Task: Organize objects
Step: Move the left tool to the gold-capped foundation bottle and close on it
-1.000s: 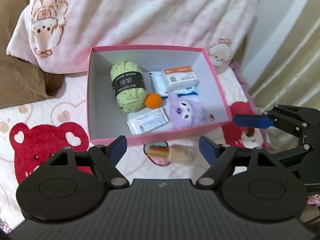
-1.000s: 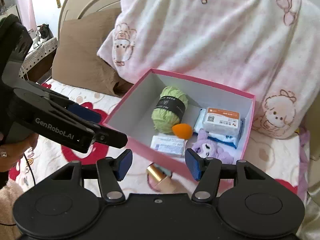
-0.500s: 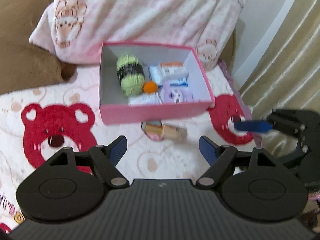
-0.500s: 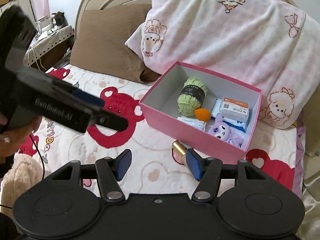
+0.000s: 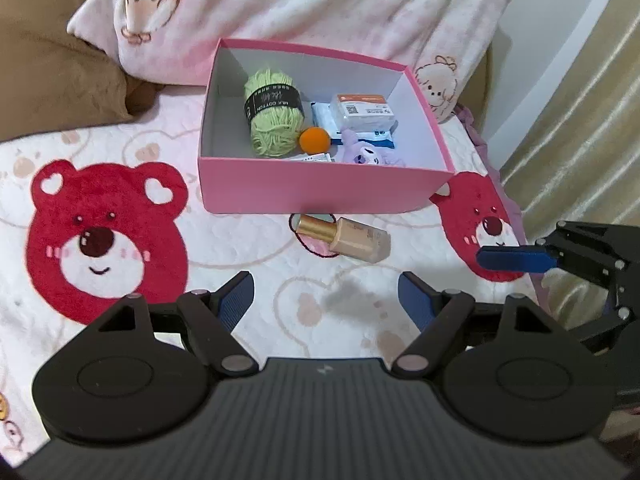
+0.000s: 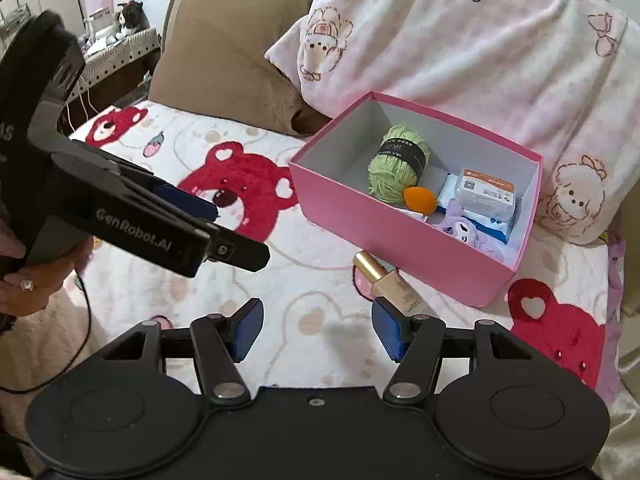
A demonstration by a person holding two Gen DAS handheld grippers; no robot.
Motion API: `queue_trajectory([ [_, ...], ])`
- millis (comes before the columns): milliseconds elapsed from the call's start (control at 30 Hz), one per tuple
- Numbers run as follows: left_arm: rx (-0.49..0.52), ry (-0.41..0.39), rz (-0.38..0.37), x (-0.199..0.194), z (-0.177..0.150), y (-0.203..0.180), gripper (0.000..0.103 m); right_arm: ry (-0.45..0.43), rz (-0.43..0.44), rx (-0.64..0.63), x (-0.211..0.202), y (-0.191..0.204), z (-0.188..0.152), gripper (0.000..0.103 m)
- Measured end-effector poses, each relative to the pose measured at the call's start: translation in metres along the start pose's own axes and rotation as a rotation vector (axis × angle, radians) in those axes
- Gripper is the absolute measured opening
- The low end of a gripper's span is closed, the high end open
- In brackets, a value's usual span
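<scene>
Holding yarn point(image 5: 273, 118), sponge point(image 5: 315, 140) and plush point(image 5: 366, 155), pink box point(image 5: 320, 192); both hand-held grippers point(image 5: 326, 294) point(image 6: 316, 330) spread, empty.

- My left tongs' black matt plastic gripper point(image 5: 326, 294), blue ribbed pads point(image 5: 236, 299)
- Pink matt cardboard box point(image 5: 320, 194)
- Glossy beige bottle, shiny gold cap point(image 5: 344, 239)
- Fuzzy green yarn ball point(image 5: 274, 120)
- Quilted soft white bedspread point(image 5: 224, 240)

- Both views are evenly and brightly lit, and sharp focus is held throughout.
- A soft grey shadow is cast on the bedspread point(image 5: 344, 296) ahead of the fingers.
- Strong fisheye curvature is seen toward the dark corners.
</scene>
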State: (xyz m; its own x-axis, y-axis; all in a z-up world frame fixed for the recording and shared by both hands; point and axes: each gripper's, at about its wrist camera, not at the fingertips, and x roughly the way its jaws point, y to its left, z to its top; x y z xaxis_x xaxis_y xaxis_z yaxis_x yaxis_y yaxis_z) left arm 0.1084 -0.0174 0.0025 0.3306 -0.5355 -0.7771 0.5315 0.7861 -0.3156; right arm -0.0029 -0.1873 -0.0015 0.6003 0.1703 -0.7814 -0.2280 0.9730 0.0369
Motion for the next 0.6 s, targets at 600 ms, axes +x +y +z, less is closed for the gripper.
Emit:
queue_trajectory([
  [600, -0.124, -0.018, -0.154, 0.117, -0.008, 0.026, 0.076, 0.065, -0.169, -0.302, 0.147, -0.038, -0.024, 0.065],
])
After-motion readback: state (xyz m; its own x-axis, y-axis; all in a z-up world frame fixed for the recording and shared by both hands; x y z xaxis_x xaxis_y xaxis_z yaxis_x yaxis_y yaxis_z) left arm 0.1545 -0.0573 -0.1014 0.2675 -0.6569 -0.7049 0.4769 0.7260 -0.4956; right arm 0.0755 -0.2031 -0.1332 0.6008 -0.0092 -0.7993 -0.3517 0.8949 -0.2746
